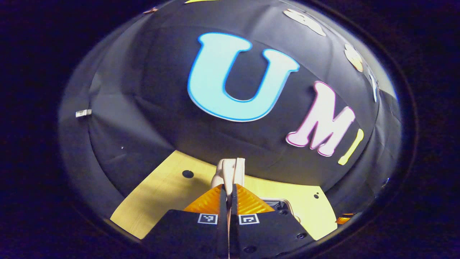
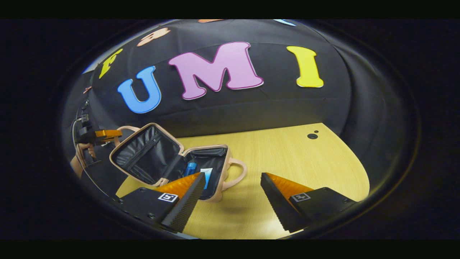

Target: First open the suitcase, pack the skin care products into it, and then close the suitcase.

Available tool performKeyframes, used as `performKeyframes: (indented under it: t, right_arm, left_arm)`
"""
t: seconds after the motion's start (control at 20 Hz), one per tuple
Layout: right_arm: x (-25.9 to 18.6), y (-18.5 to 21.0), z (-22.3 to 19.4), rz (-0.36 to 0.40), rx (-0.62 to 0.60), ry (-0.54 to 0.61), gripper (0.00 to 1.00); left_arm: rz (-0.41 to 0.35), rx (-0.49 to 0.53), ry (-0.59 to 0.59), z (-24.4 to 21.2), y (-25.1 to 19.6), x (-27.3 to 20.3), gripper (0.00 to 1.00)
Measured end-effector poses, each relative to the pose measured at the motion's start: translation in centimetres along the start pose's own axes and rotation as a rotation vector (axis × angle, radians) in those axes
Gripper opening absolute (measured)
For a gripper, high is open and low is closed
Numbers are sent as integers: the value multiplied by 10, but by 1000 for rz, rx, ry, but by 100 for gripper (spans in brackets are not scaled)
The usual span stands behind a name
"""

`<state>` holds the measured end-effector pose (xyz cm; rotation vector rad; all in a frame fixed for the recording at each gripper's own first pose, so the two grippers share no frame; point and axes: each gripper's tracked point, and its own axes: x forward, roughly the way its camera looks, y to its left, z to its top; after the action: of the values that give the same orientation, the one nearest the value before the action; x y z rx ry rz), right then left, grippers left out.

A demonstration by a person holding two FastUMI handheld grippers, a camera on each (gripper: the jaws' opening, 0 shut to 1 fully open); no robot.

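Currently the suitcase (image 2: pixel 169 158) lies open on the wooden table (image 2: pixel 287 162), at about 9 o'clock of centre in the right gripper view. Its lid (image 2: pixel 145 153) stands raised and tilted toward 10 o'clock, showing dark lining with a zip pocket. The base half (image 2: pixel 212 162) rests flat on the table with a handle (image 2: pixel 239 169) pointing toward 3 o'clock. Inside the base lie skin care products: a blue bottle (image 2: pixel 190 168) and, just beside it, a pale tube (image 2: pixel 207 176), partly hidden behind one finger.

Right gripper (image 2: pixel 230 196): fingers spread wide apart, nothing between them, bare table in the gap. It sits at 6 o'clock of the frame, near the base half of the case, not touching it as far as can be told.

Left gripper, seen far off in the right gripper view (image 2: pixel 107 134) at 9 o'clock: held by a hand (image 2: pixel 77 158), it meets the lid's upper edge by the lid's handle (image 2: pixel 125 128).

Left gripper view adds the close detail: the left gripper (image 1: pixel 229 187) has its fingers pressed together on a pale strap-like piece (image 1: pixel 230 171), the lid's handle, which sticks up between the tips at 6 o'clock. Behind it lies the table (image 1: pixel 161 187) with a round hole (image 1: pixel 187 174). A sliver of the case rim (image 1: pixel 284 205) shows at 5 o'clock.
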<state>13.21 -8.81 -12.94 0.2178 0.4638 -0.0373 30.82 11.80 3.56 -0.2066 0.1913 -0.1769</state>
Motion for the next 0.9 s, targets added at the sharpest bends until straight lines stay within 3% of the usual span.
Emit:
performKeyframes:
  t: [0.1, 0.25, 0.35, 0.45, 0.6, 0.9]
  right_arm:
    - [2, -14, 4, 11, 3, 9, 98]
    - [-3, -30, 13, 28, -5, -11, 97]
    - [-7, -44, 17, 37, 8, -19, 97]
    - [-7, -52, 10, 61, -9, 6, 97]
    - [-8, -66, 3, 88, -85, 37, 97]
    - [-17, -104, -5, 49, -74, 60, 97]
  left_arm:
    - [21, 86, -32, 8, -33, -20, 7]
    - [-8, 213, -34, -13, -101, -24, 3]
    - [-68, 221, 4, -37, -155, -13, 6]
    - [-80, 247, 55, -75, -202, 5, 7]
    - [-72, 393, 106, -134, -241, 29, 7]
    - [-95, 446, 255, -236, -275, 66, 7]
